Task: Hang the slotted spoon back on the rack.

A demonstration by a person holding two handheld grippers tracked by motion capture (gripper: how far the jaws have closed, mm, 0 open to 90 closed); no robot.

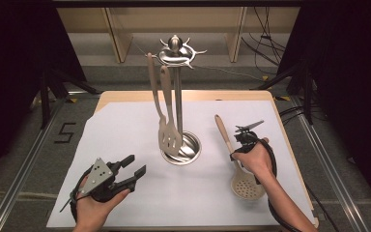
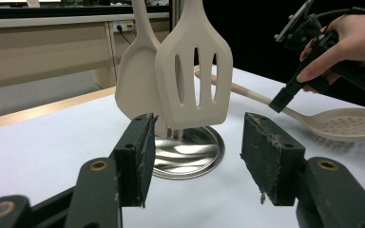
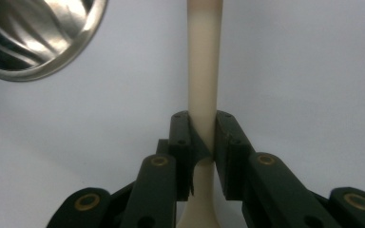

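A steel utensil stand (image 1: 196, 148) rises at the table's middle. From its hooks hang a cream slotted spatula (image 1: 172, 140) and a plain cream turner (image 1: 151, 77). The spatula (image 2: 192, 71) also hangs just beyond my open left gripper (image 2: 195, 137), whose jaws hold nothing. That left gripper (image 1: 136, 164) sits at the front left, pointing at the stand. A cream skimmer spoon (image 1: 247, 184) lies on the right of the table. My right gripper (image 1: 233, 155) is shut on its handle (image 3: 204, 57), with the stand's base (image 3: 38, 42) off to one side.
A white sheet (image 1: 125, 125) covers most of the wooden table (image 1: 188, 95). The stand's hook ring (image 1: 175, 50) stands high above the middle. Black curtains, a tripod leg (image 1: 45, 101) and cables (image 1: 265, 43) surround the table.
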